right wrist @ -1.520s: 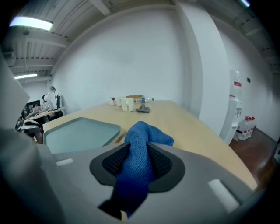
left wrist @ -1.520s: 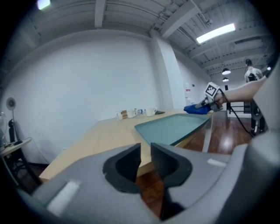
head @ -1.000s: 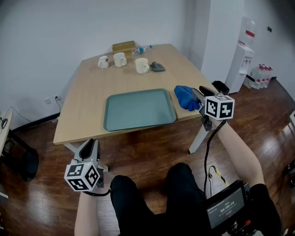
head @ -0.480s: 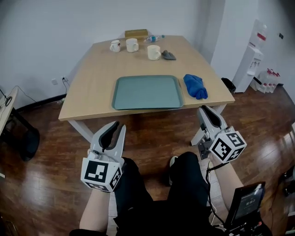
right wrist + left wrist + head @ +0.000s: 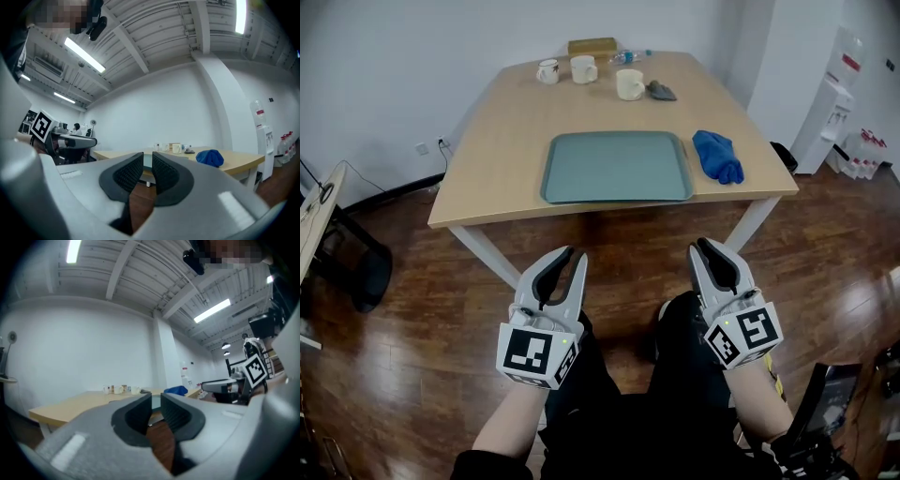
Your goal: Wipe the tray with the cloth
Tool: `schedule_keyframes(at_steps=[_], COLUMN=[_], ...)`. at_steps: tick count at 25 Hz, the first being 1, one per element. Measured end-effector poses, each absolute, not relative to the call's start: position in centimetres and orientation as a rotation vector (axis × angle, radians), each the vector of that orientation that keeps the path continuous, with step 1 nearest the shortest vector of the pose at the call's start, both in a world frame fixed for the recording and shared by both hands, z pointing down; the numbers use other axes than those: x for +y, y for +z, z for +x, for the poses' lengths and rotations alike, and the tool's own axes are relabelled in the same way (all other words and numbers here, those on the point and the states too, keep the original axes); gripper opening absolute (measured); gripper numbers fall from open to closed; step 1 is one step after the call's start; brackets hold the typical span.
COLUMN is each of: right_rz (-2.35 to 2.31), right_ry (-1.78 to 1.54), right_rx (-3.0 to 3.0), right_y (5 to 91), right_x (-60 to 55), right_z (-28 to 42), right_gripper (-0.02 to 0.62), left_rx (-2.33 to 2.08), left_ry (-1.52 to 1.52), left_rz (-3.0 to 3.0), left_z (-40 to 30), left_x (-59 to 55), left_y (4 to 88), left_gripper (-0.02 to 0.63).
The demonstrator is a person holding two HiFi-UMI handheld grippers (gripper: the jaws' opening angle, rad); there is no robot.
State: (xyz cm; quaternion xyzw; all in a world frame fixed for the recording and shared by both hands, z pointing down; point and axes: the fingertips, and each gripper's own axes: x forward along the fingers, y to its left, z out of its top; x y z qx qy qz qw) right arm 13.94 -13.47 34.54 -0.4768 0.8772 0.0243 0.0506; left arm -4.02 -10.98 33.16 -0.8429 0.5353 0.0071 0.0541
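We now hold the left gripper (image 5: 572, 254) and right gripper (image 5: 712, 249) withdrawn from the table (image 5: 502, 141), fingers clenched empty; the cloth (image 5: 718, 156) lies unheld there, just beside the tray (image 5: 619, 167), so no wiping proceeds.

There is one table (image 5: 502, 141), and on it one green tray (image 5: 618, 167), one blue cloth (image 5: 718, 156), three mugs (image 5: 583, 68), one brown box (image 5: 592, 46), one plastic bottle (image 5: 630, 56) and one small grey item (image 5: 662, 91) too small to identify. One water dispenser (image 5: 841, 103) stands nearby.
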Motion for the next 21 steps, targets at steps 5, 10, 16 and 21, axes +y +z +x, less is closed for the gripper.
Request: schedule_keyframes(at_steps=[5,10,16,21], right_rz=[-1.493,-1.505,-1.515,-1.528], right_ry=[0.123,0.145,0.216,0.237], right_rx=[2.659,2.644,2.642,2.64], right_y=[35.3,35.5,35.1,34.9], right_x=[-13.2,-13.7,-13.3,-13.2], right_z=[14.5,15.0,15.0,15.1], right_gripper=[0.061,0.061,0.061,0.061], left_rx=[1.693,1.667,1.646,1.652], left_ry=[0.038,0.019,-0.002,-0.003], left_rz=[-2.496,-2.449,-2.439,-2.453], left_z=[-4.3,-3.7,-3.1,-3.0], left_x=[-10.9,-10.6,-10.3,-10.4], left_y=[32.9,32.7,32.6,32.7], left_gripper=[0.061,0.06,0.06,0.06])
